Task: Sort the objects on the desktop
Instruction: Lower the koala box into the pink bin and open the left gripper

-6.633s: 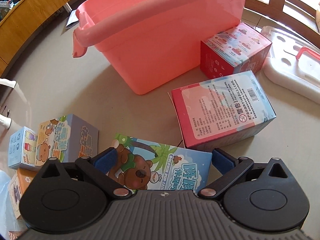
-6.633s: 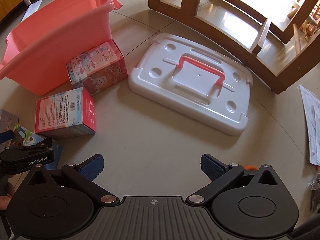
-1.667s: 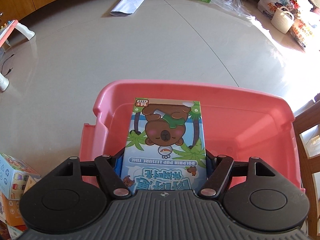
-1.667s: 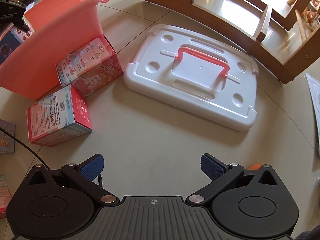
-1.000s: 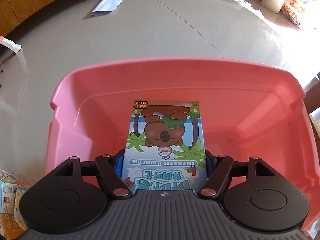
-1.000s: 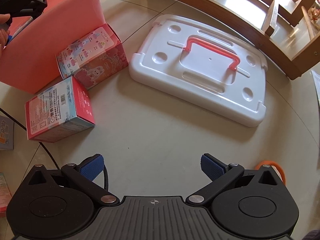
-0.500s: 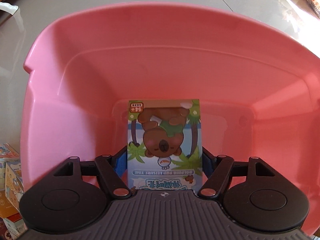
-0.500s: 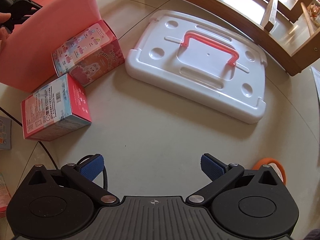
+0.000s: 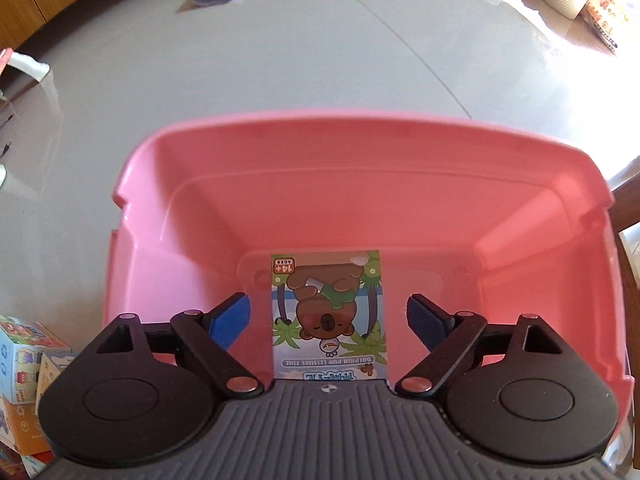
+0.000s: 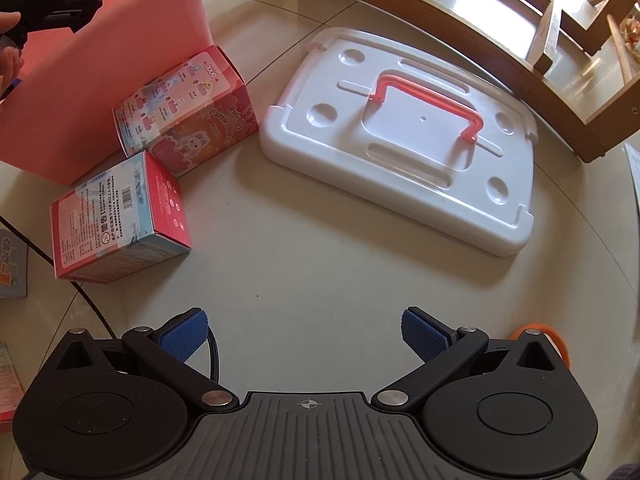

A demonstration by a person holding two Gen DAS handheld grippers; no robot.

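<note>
The bin (image 9: 360, 184) is coloured salmon pink all over. The box (image 9: 326, 316) in it is printed with a brown bear, green palm leaves and a pale blue sky. Blue ribbed pads (image 9: 230, 316) are seen on the black left gripper (image 9: 328, 316), and the same blue and black on the right gripper (image 10: 304, 332). The lid (image 10: 400, 184) is white with a coral handle (image 10: 428, 98). The two cartons (image 10: 120, 220) are printed in red, pink and light blue.
</note>
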